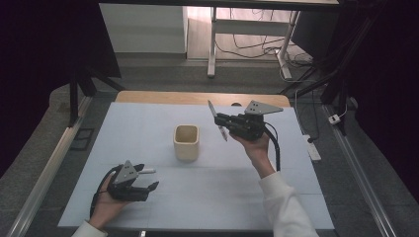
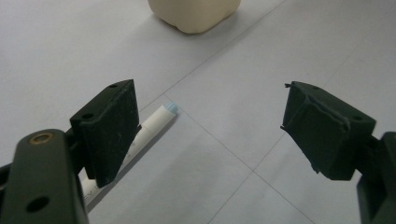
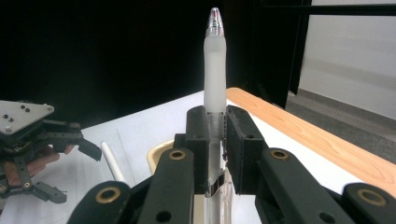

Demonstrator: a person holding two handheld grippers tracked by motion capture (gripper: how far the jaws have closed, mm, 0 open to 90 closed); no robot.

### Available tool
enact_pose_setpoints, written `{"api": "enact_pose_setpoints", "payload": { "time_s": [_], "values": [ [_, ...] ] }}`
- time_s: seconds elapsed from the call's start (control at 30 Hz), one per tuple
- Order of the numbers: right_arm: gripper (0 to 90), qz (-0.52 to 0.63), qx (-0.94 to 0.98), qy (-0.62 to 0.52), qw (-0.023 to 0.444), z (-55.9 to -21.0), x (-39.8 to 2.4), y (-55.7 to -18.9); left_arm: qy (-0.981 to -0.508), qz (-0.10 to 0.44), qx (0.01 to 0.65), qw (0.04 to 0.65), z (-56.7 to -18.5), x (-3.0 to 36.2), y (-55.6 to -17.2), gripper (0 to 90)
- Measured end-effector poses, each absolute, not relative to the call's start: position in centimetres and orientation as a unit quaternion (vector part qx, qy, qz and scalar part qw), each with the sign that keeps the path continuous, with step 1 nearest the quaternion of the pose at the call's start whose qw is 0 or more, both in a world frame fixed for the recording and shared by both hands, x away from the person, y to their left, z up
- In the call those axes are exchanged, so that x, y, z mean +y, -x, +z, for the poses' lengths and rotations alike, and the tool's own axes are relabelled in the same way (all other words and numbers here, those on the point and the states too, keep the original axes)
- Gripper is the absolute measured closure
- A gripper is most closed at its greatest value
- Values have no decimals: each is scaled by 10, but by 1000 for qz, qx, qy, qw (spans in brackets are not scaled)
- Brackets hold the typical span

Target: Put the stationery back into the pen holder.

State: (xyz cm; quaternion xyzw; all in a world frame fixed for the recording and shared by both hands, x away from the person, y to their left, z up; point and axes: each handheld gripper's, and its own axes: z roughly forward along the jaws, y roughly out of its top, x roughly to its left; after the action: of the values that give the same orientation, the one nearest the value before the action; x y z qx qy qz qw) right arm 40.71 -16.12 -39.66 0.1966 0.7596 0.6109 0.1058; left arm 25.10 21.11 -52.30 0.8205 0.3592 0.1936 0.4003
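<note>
A cream square cup (image 1: 187, 142) stands near the middle of the pale mat (image 1: 148, 123); its base shows at the top of the left gripper view as the cup (image 2: 196, 16). My right gripper (image 1: 217, 120) is raised to the right of the cup and is shut on a frosted pen (image 1: 218, 121), which points up between the pads as the pen (image 3: 215, 70). My left gripper (image 1: 150, 178) rests low at the front left, open. A white pen (image 1: 146, 171) lies on the mat beside its far jaw, seen as the white pen (image 2: 154, 123).
A wooden table edge (image 1: 197, 97) runs along the far side of the mat. Desk legs and cables (image 1: 257, 49) stand on the floor beyond. Metal rails (image 1: 44, 173) flank the table on both sides.
</note>
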Motion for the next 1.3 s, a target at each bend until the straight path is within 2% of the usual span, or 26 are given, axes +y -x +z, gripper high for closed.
{"api": "enact_pose_setpoints", "payload": {
  "time_s": [1.3],
  "values": [
    [793,632,747,-188,85,-396,-106,-416,-820,191,358,403,-523,212,-251,183]
  ]
}}
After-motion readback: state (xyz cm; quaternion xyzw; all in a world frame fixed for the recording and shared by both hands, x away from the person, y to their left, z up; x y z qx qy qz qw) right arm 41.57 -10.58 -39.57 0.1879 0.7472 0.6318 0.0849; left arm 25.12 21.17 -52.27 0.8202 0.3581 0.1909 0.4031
